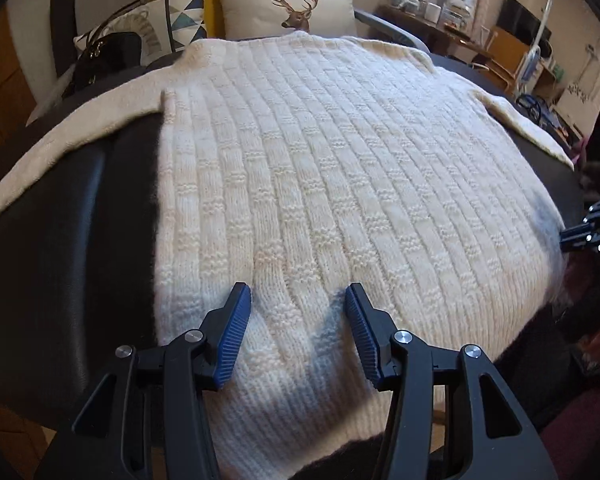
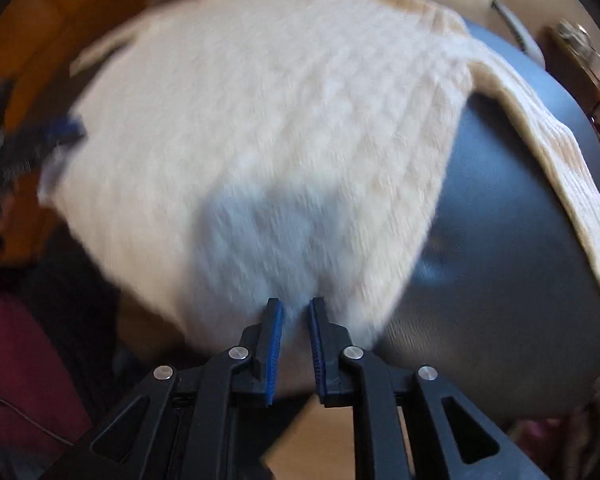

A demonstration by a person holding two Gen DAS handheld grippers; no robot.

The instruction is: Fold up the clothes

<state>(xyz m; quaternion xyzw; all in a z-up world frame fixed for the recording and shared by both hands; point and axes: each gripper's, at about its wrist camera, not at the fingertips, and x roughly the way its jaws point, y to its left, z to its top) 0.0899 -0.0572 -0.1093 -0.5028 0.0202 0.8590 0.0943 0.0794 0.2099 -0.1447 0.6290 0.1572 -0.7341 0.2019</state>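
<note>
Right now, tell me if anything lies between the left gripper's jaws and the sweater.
Nothing visible does. The left gripper hangs with its jaws apart right over the hem end of the cream knit sweater, bare knit between them. The handbag and deer pillow sit at the far end, clear of the jaws.

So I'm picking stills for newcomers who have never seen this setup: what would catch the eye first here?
The big cream knitted sweater comes first, spread flat over a dark padded surface and filling most of both views. Next are the blue-padded grippers at its near hem: the left gripper stands open above the knit, while the right gripper is nearly closed at the hem's edge, though blur hides whether it pinches fabric. Behind, a deer-print cushion stands out.
</note>
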